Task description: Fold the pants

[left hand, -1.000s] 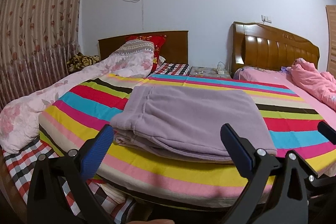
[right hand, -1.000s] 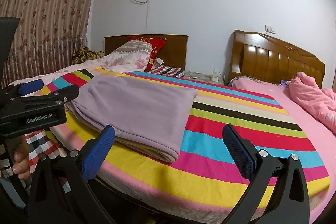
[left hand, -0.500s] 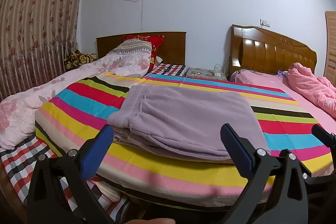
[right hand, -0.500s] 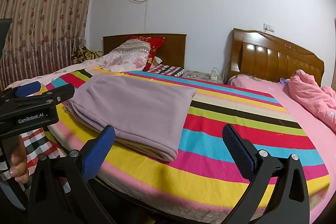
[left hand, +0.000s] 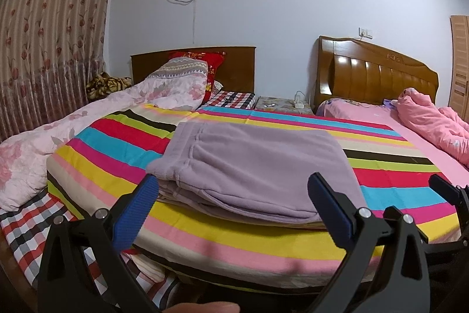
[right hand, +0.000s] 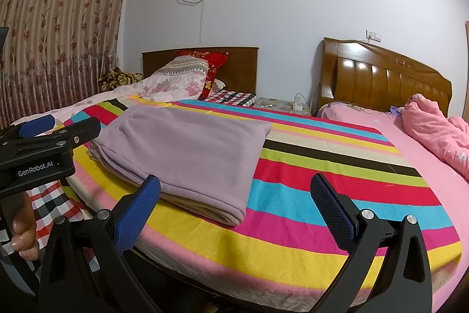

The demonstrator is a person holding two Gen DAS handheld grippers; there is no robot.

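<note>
The left gripper (left hand: 231, 201) hangs just off the near edge of the bed, fingers (left hand: 137, 213) spread wide with nothing between them, and the same goes for the right gripper (right hand: 234, 203), its blue-padded fingers (right hand: 331, 213) wide apart and holding nothing. The pants (left hand: 249, 166), lilac and soft-looking, lie folded into a flat stack on the striped blanket (left hand: 381, 175), straight ahead of the left fingers and just beyond their tips, with the waistband end toward the left finger and the layered folded edge facing the camera. From the right wrist view the same pants (right hand: 187, 148) sit ahead and to the left of the fingers, the near corner of the stack just beyond the left fingertip, while bare striped blanket (right hand: 322, 175) fills the gap between the fingers. Neither gripper touches the fabric. At the far left of the right view the left gripper (right hand: 41, 143) shows from the side, level with the bed edge, and a bare hand (right hand: 23, 228) grips its handle below. Beyond the pants, past both sets of fingers, a flowered quilt (left hand: 58, 137) runs along the left side of the bed up to a red pillow (left hand: 211, 63), and off to the right a pink quilt (left hand: 433, 125) lies bunched on the pink bed.
</note>
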